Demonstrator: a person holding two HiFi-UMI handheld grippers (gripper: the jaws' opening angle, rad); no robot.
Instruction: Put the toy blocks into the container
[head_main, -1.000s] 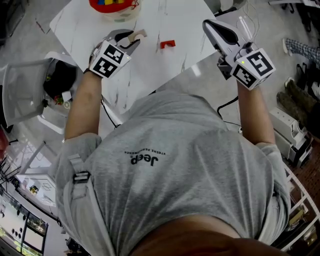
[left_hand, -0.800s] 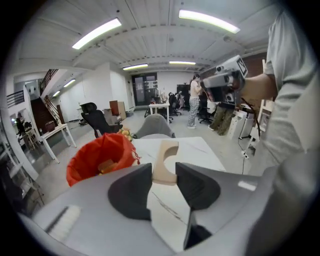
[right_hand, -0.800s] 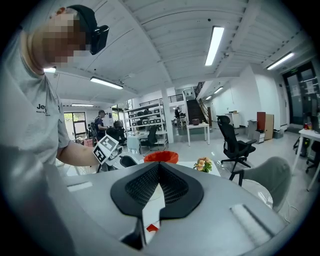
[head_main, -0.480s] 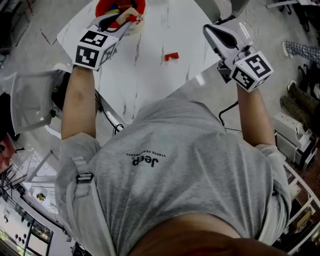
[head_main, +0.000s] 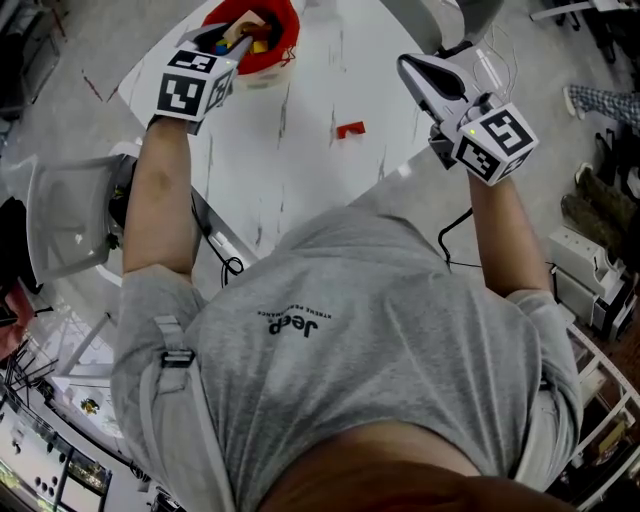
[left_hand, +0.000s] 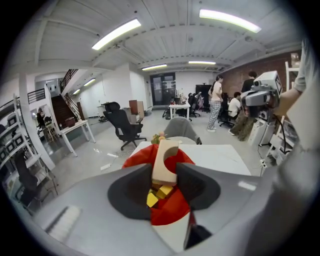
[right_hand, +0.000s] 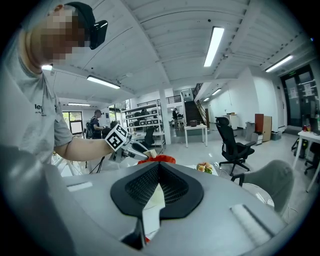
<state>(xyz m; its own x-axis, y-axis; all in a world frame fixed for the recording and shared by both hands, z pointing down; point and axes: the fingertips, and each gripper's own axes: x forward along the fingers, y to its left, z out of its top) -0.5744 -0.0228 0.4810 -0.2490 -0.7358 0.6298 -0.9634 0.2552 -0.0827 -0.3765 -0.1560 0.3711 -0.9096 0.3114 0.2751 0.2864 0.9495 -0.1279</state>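
My left gripper (head_main: 240, 28) is shut on a pale wooden arch block (left_hand: 165, 161) and holds it right over the red container (head_main: 281, 40) at the table's far side. Yellow blocks (left_hand: 159, 194) lie inside the red container (left_hand: 172, 212). A small red block (head_main: 350, 130) lies alone on the white table (head_main: 300, 160). My right gripper (head_main: 418, 70) hovers shut and empty over the table's right edge, its pads (right_hand: 172, 187) meeting. In the right gripper view the left gripper (right_hand: 137, 151) shows beside the red container (right_hand: 159, 159).
A grey office chair (head_main: 70, 215) stands left of the table. Cables (head_main: 455, 210) and a power strip (head_main: 580, 255) lie on the floor at right. In the gripper views an office with chairs (left_hand: 125, 127), desks and standing people (left_hand: 217, 100) lies beyond the table.
My left gripper has carried the wooden arch block away from me, from the table's middle to over the red container. The right gripper has barely moved.
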